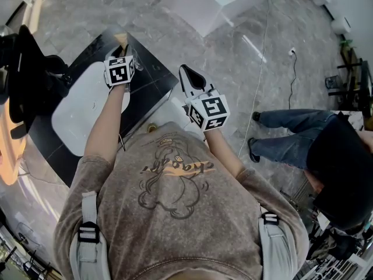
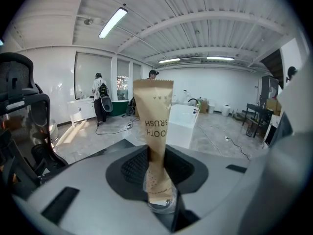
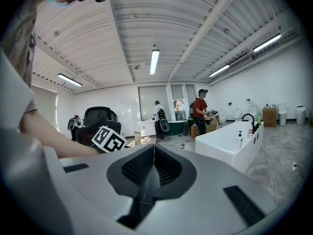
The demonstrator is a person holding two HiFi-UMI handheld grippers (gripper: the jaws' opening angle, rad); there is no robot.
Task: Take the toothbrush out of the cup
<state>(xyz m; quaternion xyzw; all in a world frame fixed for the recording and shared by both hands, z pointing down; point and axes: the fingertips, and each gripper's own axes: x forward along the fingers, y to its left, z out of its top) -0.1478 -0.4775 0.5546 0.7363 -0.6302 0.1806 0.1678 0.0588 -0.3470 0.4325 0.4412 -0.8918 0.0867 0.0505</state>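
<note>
Our left gripper (image 2: 157, 166) is clenched on the toothbrush (image 2: 155, 124), which stands upright in its brown paper sleeve between the jaws. The sleeve's lower end sits in a clear round rim that we take for the cup (image 2: 162, 207). From the head view, this gripper is over the black surface (image 1: 148, 77) beside the white basin (image 1: 81, 112). Our right gripper (image 3: 150, 169) is off to the side, jaws pressed together with nothing between them.
</note>
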